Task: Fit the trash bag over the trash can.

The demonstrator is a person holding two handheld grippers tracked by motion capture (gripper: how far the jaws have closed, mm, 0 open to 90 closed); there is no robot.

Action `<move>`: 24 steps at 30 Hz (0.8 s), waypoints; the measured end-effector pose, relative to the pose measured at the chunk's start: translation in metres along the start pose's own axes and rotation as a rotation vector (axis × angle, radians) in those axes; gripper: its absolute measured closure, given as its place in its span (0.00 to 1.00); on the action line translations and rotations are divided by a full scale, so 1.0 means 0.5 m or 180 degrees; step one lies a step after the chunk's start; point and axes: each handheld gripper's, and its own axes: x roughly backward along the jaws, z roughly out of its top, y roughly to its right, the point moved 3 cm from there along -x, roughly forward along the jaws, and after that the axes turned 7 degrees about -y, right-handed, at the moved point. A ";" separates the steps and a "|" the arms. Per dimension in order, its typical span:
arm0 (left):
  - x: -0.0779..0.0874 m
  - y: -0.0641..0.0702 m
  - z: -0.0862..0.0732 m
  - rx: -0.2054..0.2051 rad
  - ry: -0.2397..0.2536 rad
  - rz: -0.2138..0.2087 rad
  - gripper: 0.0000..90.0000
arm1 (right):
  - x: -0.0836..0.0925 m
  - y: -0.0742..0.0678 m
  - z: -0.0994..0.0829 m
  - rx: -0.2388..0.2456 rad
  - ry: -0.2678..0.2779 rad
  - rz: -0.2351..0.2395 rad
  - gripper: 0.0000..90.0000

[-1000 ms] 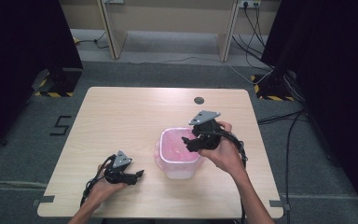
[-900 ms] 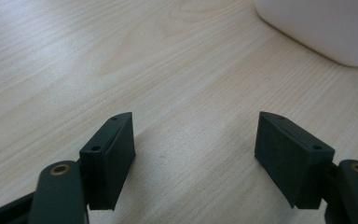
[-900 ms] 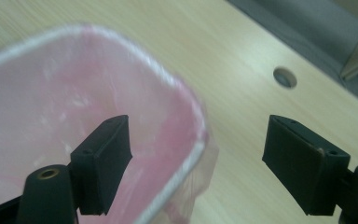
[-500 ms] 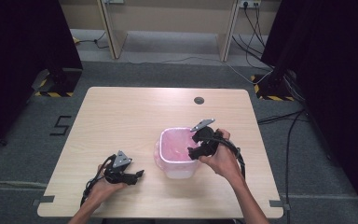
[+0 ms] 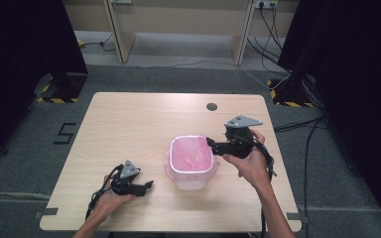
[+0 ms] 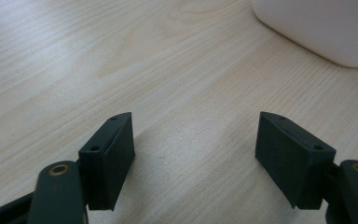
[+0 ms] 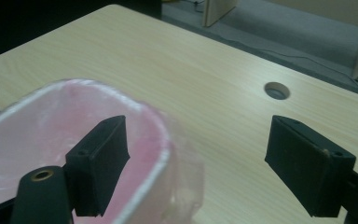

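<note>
Since the earlier frame we have drawn the right gripper (image 5: 211,144) back to the rim of the pink-lined bin (image 5: 191,161) at mid-desk (image 5: 129,124), jaws just opened and straddling that rim (nothing pinched), ready to seat the liner, while the left gripper (image 5: 146,186) rests spread and empty.

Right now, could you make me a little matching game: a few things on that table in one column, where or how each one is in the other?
Things:
1. left gripper
2. right gripper
3. small bin
4. round hole

Places or states:
A. lined with a pink bag
B. in the tabletop near the far edge
C. open, low over bare wood
D. open, at the bin's rim

Pairs: 1-C, 2-D, 3-A, 4-B
</note>
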 end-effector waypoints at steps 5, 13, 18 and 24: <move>0.000 0.000 0.000 -0.0009 0.0001 0.0000 0.31 | -0.012 0.041 -0.041 -0.0153 -0.0045 -0.0107 0.24; -0.002 -0.001 0.001 0.0007 0.0016 0.0026 0.29 | -0.034 0.091 -0.102 -0.0383 0.0014 -0.0162 0.24; -0.002 -0.003 0.001 0.0030 0.0009 0.0059 0.28 | -0.038 0.100 -0.125 -0.0449 0.0059 -0.0125 0.24; -0.003 -0.008 0.001 0.0075 0.0001 0.0089 0.26 | -0.045 0.101 -0.145 -0.0461 0.0101 -0.0111 0.24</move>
